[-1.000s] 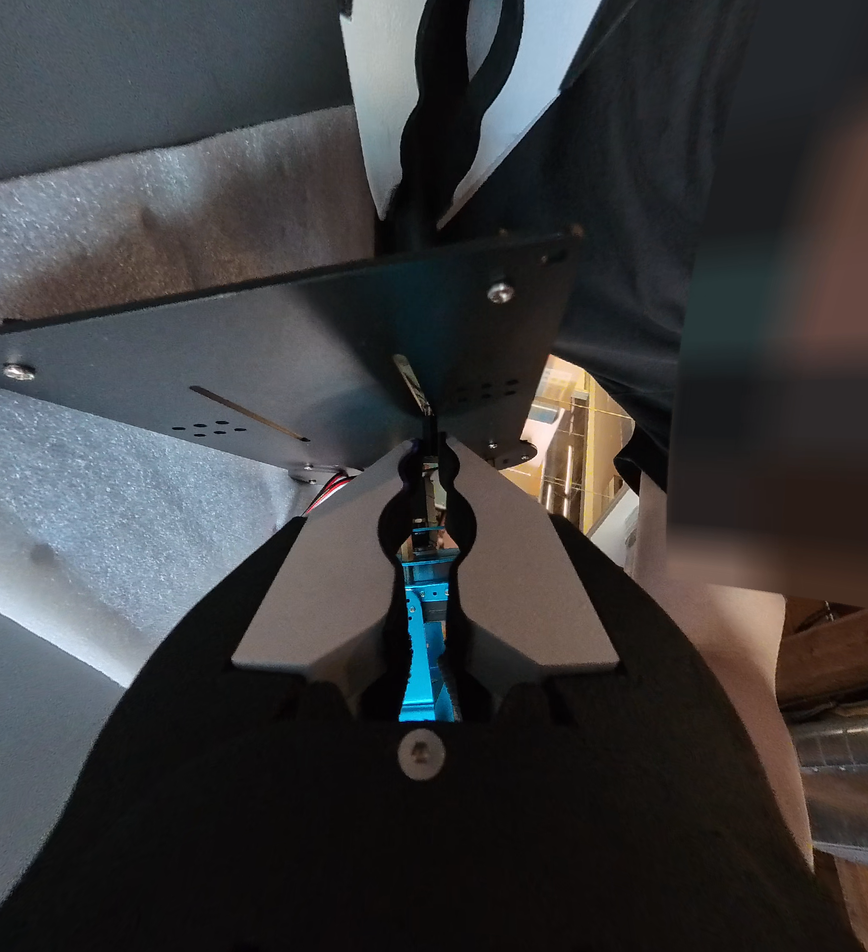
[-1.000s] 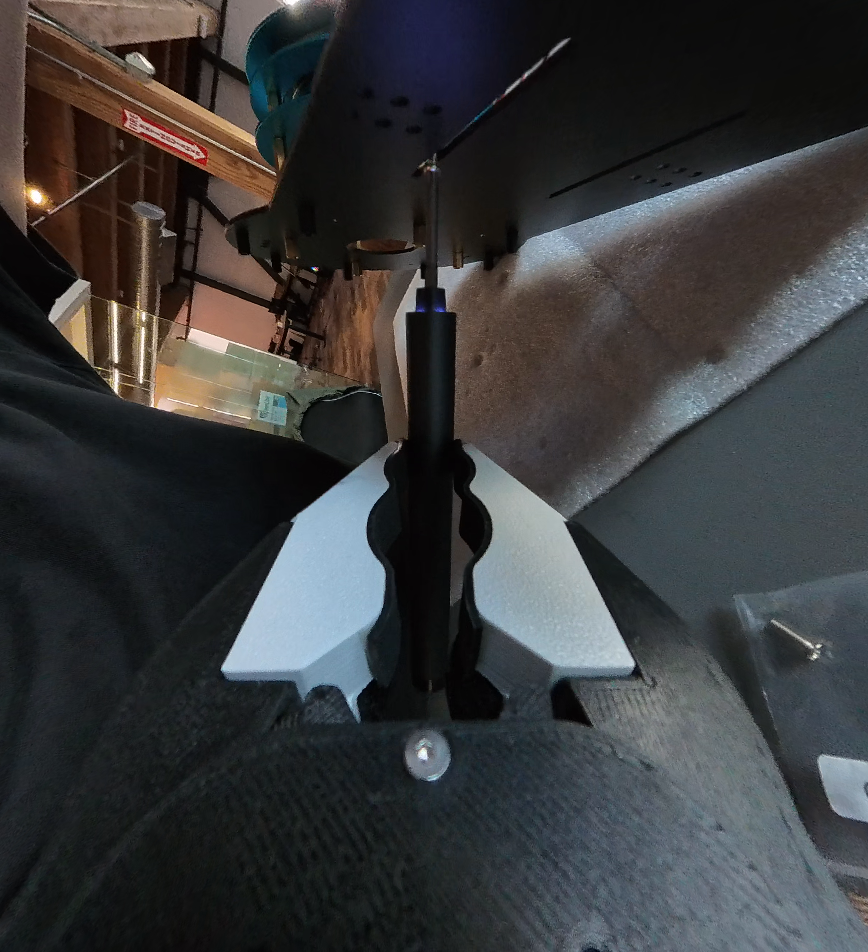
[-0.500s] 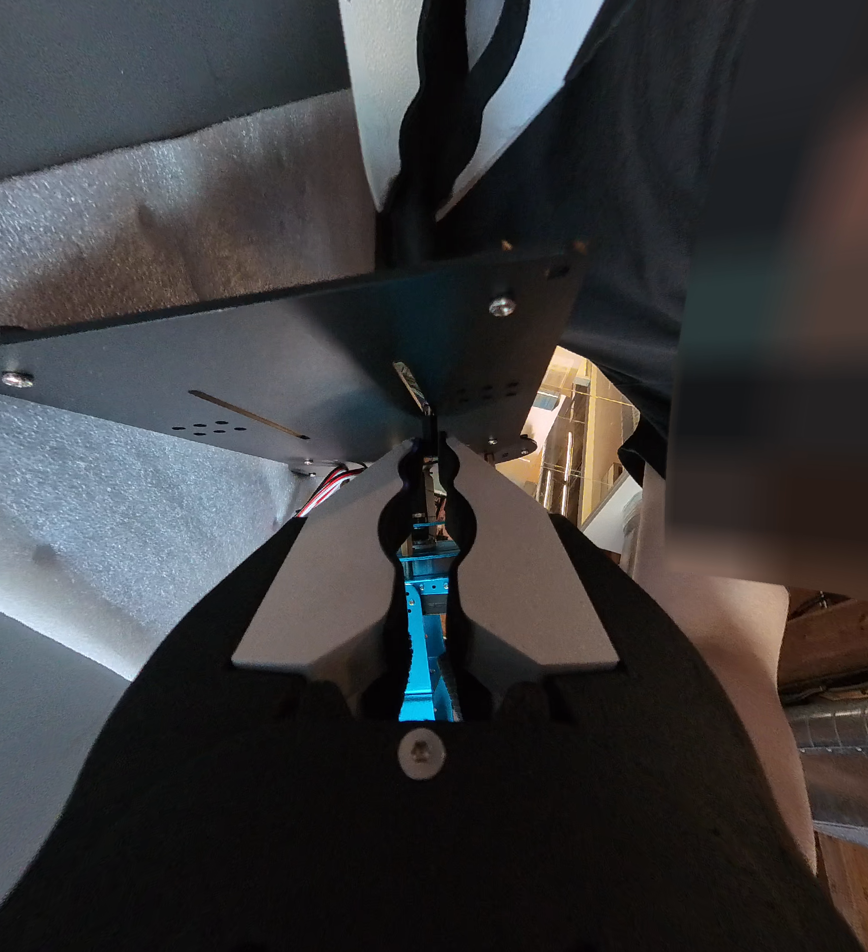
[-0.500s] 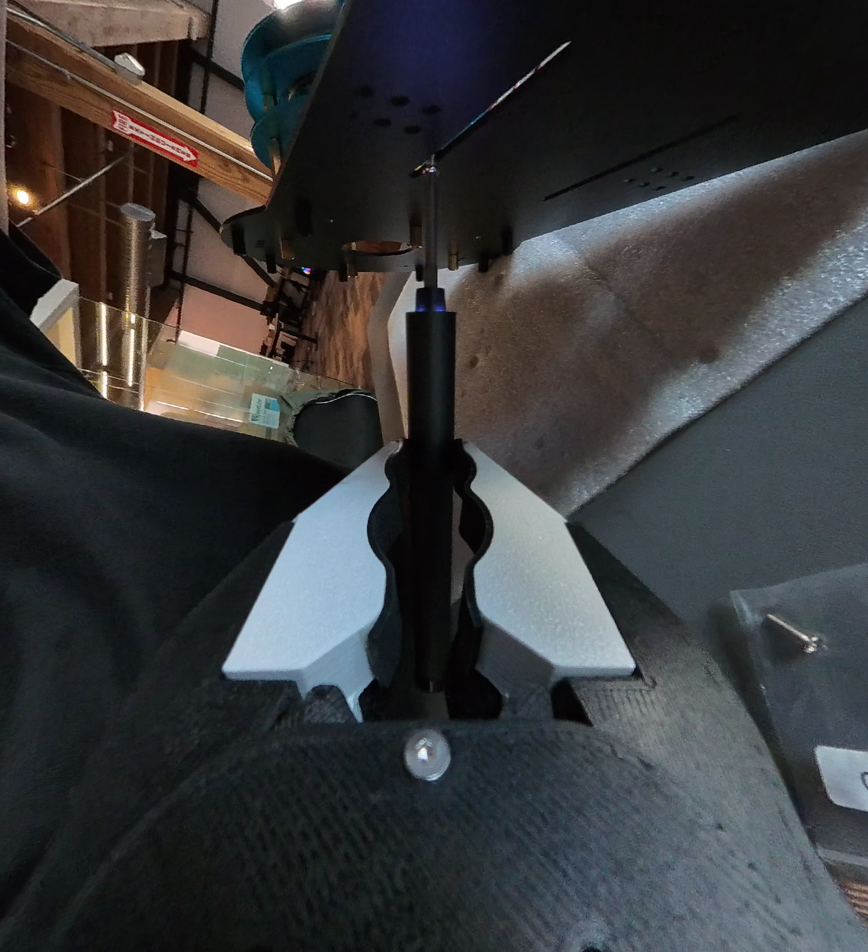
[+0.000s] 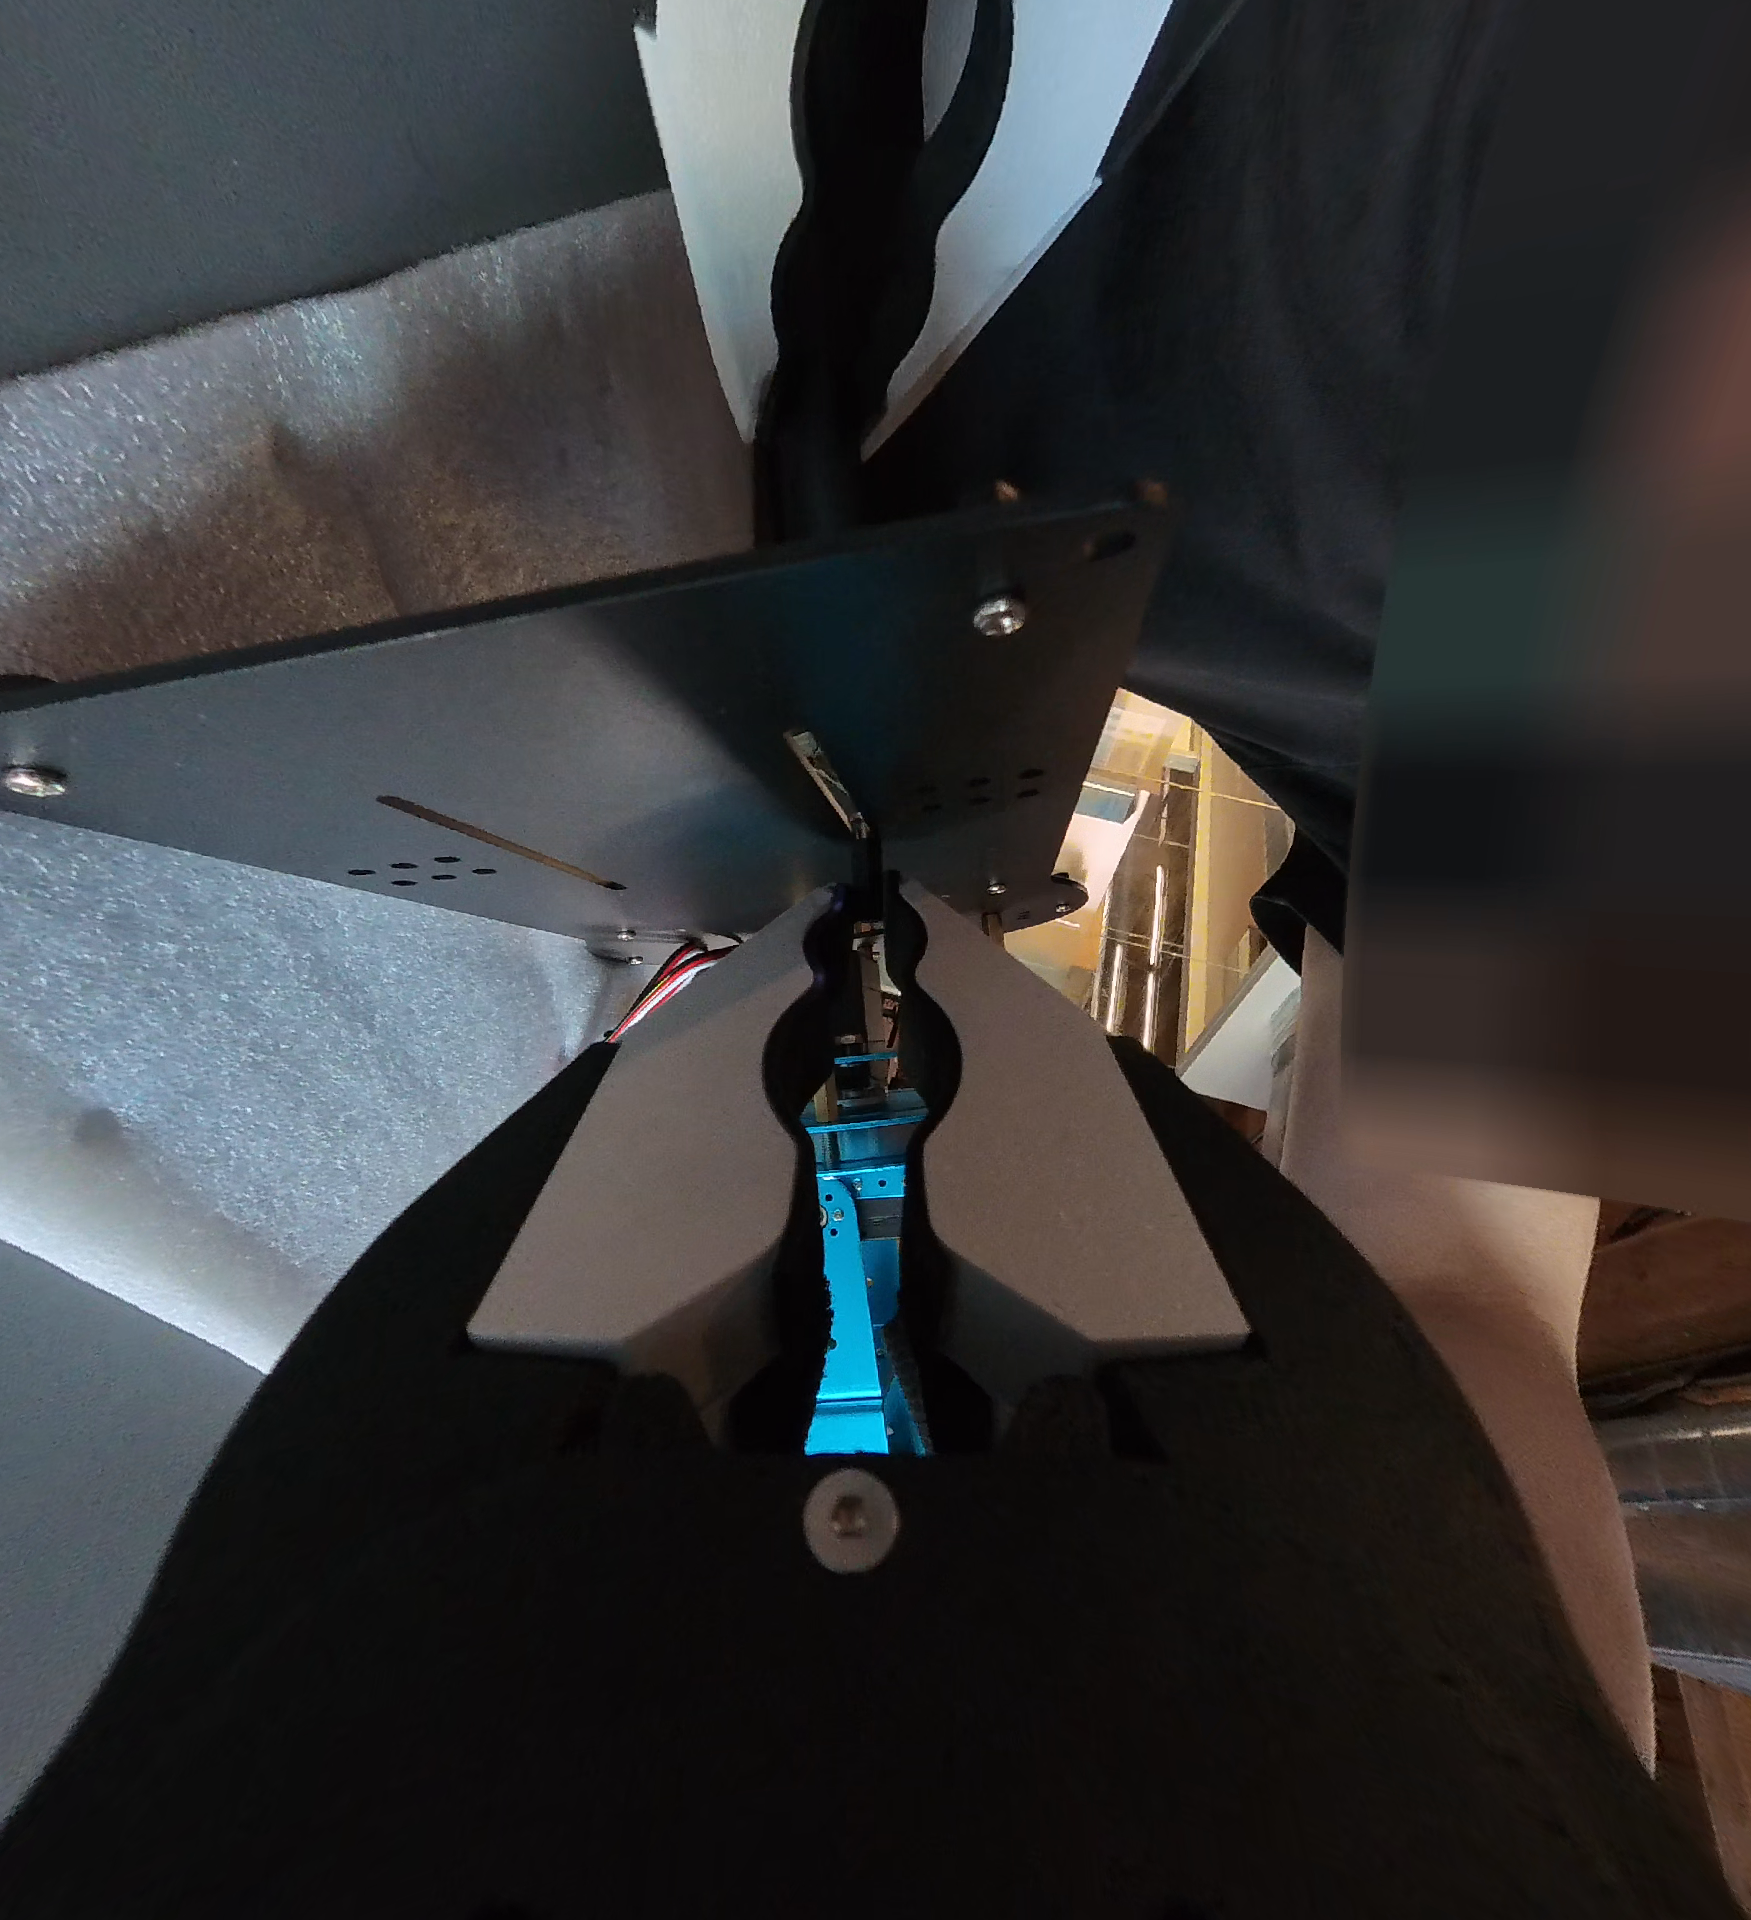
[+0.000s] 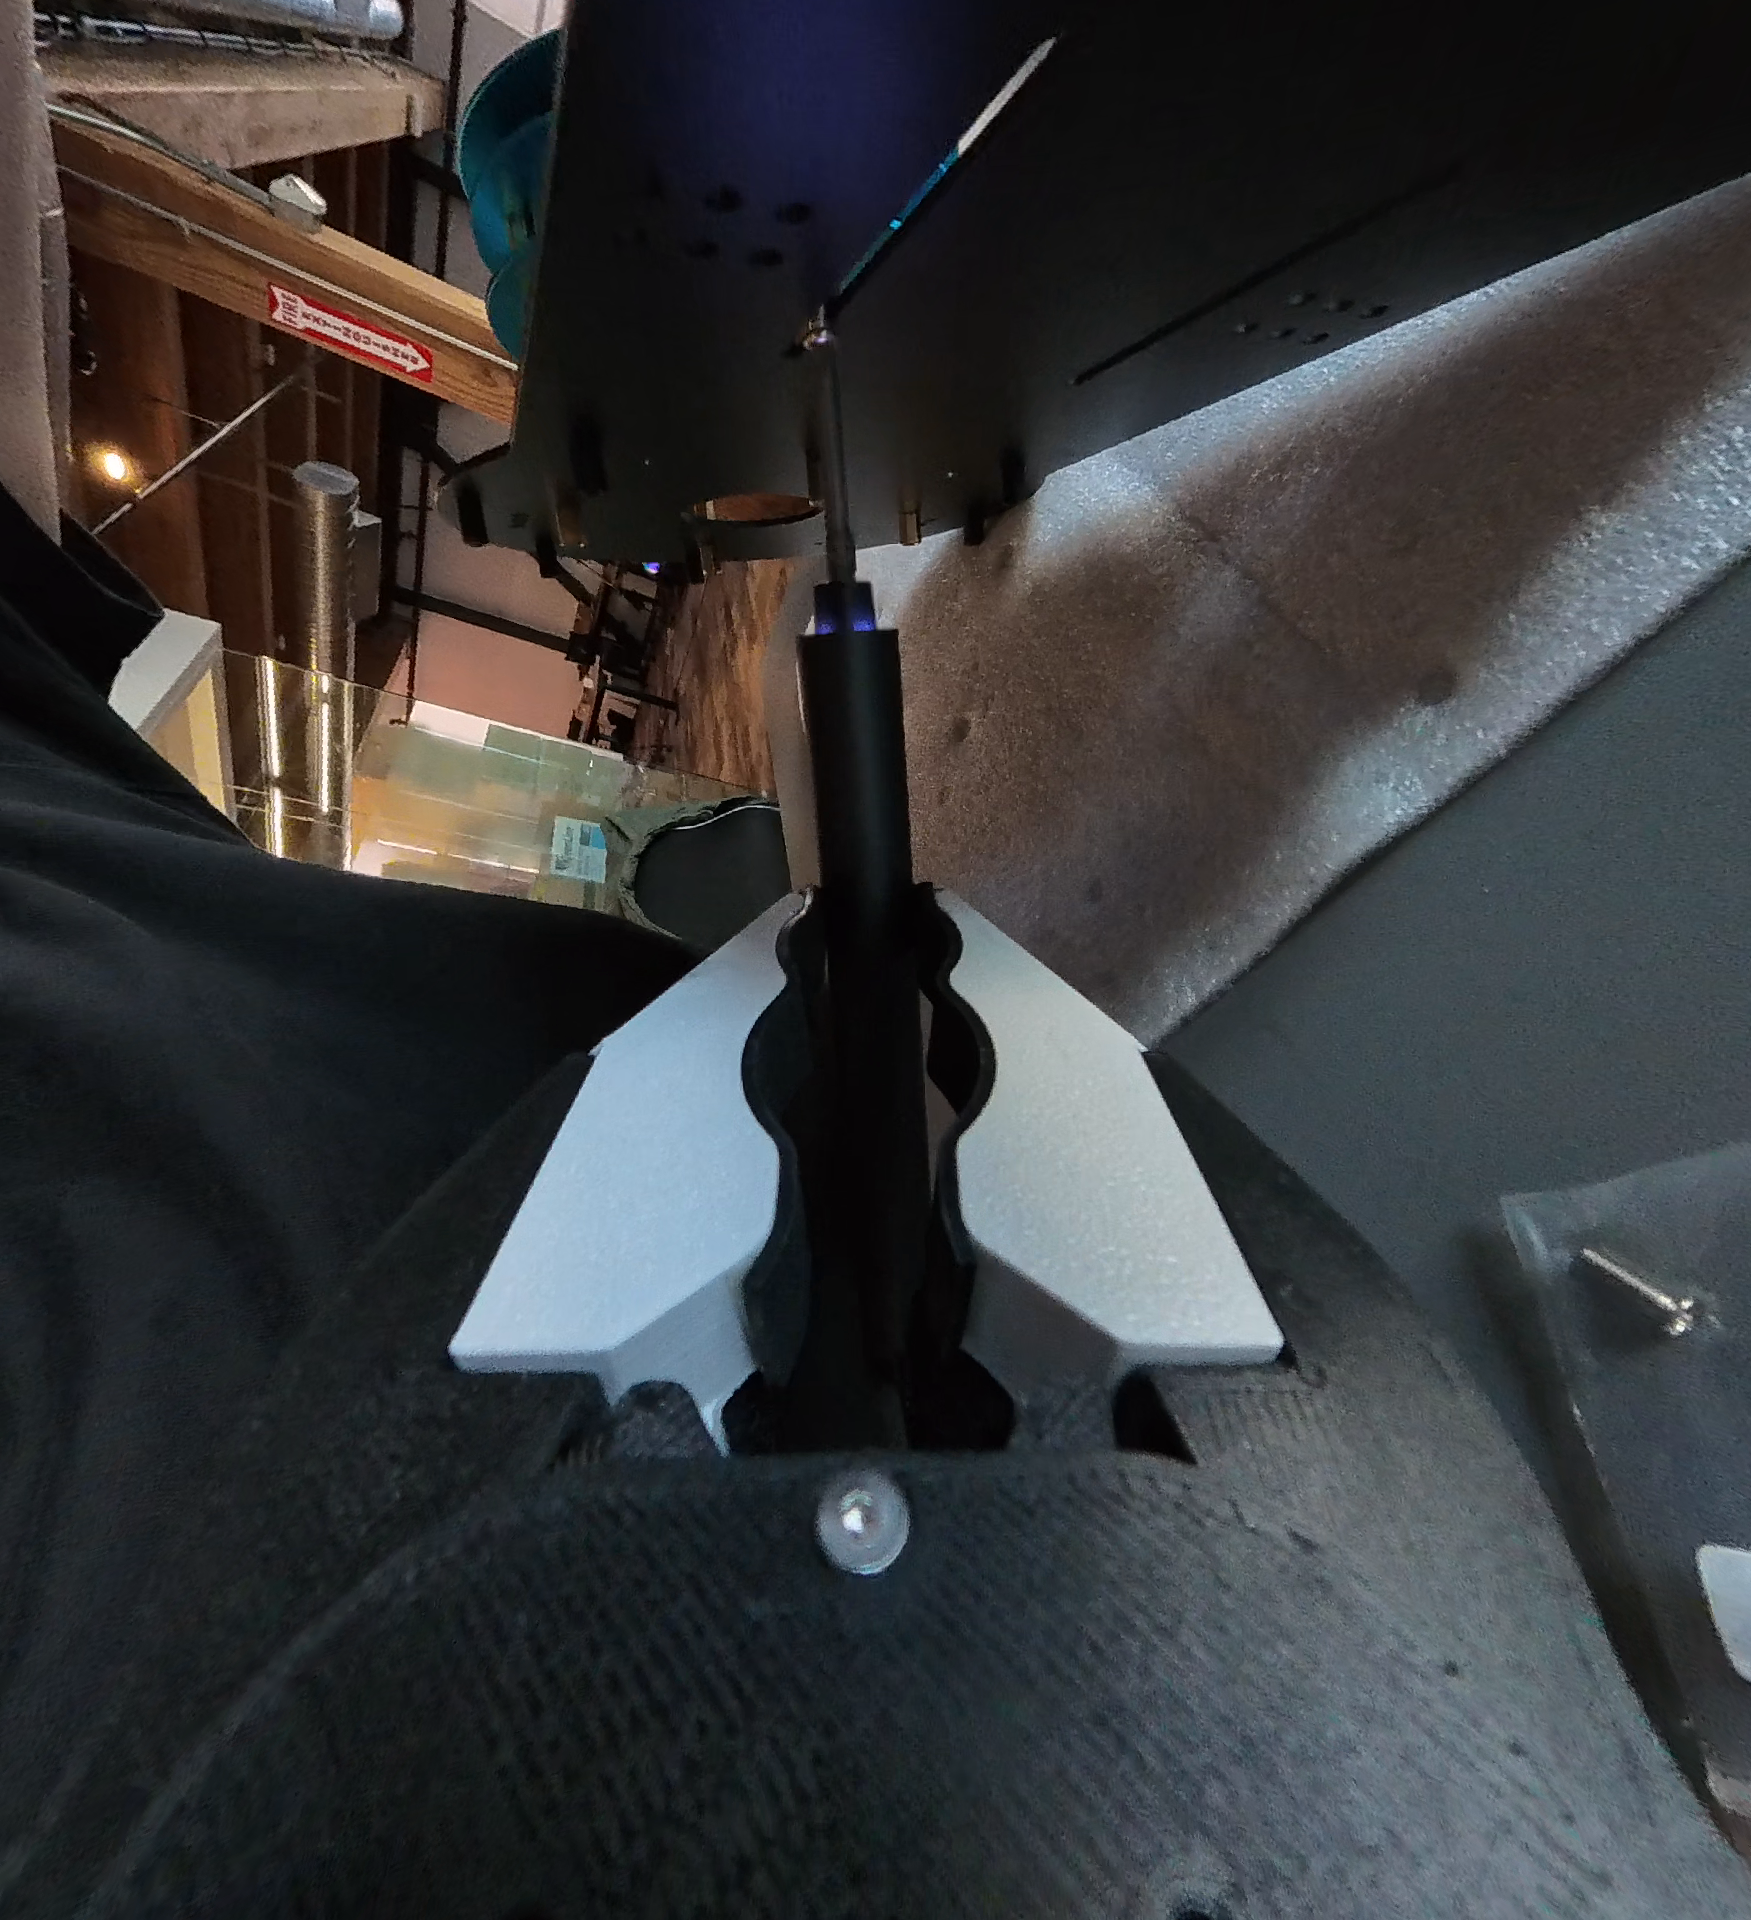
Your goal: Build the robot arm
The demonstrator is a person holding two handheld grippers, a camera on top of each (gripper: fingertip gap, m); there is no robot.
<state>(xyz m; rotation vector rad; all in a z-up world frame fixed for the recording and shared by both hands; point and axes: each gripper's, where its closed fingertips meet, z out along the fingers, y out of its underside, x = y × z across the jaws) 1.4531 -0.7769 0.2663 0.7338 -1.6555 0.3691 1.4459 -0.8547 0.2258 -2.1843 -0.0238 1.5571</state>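
My right gripper [image 6: 866, 904] is shut on a black electric screwdriver [image 6: 855, 790]. Its thin bit [image 6: 835, 457] touches the underside of a black metal plate [image 6: 1162, 156], at a small screw. My left gripper [image 5: 866, 904] is shut on a thin part at the edge of the same plate [image 5: 538, 748]. A blue metal frame [image 5: 860, 1247] shows between its fingers. In the left wrist view the right gripper [image 5: 814, 416] and the screwdriver come in from behind the plate's far edge. Two silver screw heads [image 5: 999, 613] sit in the plate.
White foam sheet [image 5: 175, 1039] lies under the plate on a grey mat [image 6: 1577, 883]. A clear bag [image 6: 1733, 1455] with a loose screw [image 6: 1640, 1288] lies at the right. A teal wheel [image 6: 502, 208] sits on the assembly. Red and white wires [image 5: 663, 987] hang from it. A person's black shirt [image 6: 175, 1039] is close. Tip to tip, the grippers are about 10 centimeters apart.
The plate has shifted only slightly in both views. The screwdriver bit stays against the plate. Both grippers remain shut as before.
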